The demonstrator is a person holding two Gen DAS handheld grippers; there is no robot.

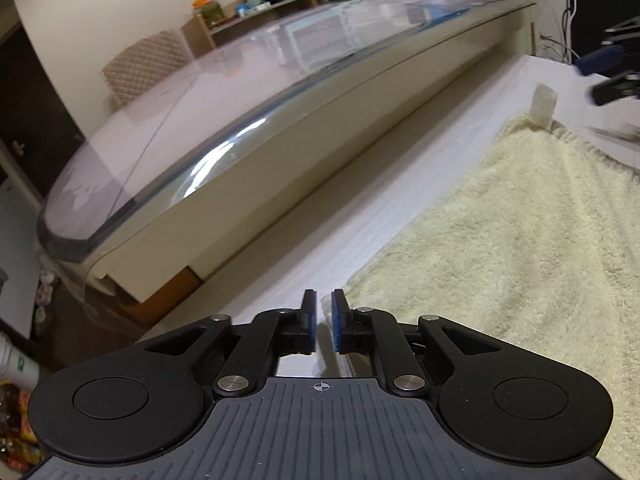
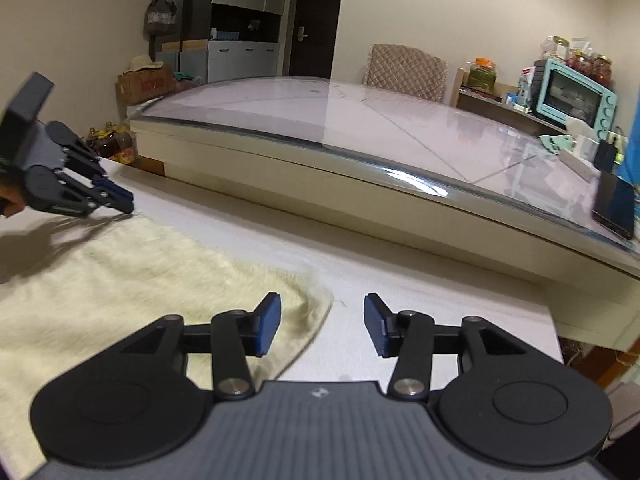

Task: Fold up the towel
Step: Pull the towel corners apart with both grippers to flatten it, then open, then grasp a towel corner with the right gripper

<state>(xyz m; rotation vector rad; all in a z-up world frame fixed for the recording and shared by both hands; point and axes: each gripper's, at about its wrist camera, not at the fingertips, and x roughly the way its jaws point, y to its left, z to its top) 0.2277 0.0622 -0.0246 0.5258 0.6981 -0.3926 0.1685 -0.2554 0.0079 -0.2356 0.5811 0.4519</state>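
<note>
A cream terry towel [image 1: 520, 240] lies flat on a white work surface [image 1: 380, 184]; it also shows in the right wrist view [image 2: 140, 280]. My left gripper [image 1: 323, 320] hovers just left of the towel's near corner, its blue pads nearly together with a narrow gap and nothing between them. It shows at the towel's far corner in the right wrist view [image 2: 120, 200]. My right gripper [image 2: 322, 324] is open and empty over the towel's other corner [image 2: 316, 300]. It shows blurred in the left wrist view [image 1: 608, 76].
A glass-topped table [image 2: 360, 128] runs along the far side of the white surface. On and past it stand a teal toaster oven [image 2: 572, 96], jars, a phone [image 2: 614, 208] and a quilted chair [image 2: 406, 70]. A small translucent block [image 1: 543, 106] stands at the towel's far edge.
</note>
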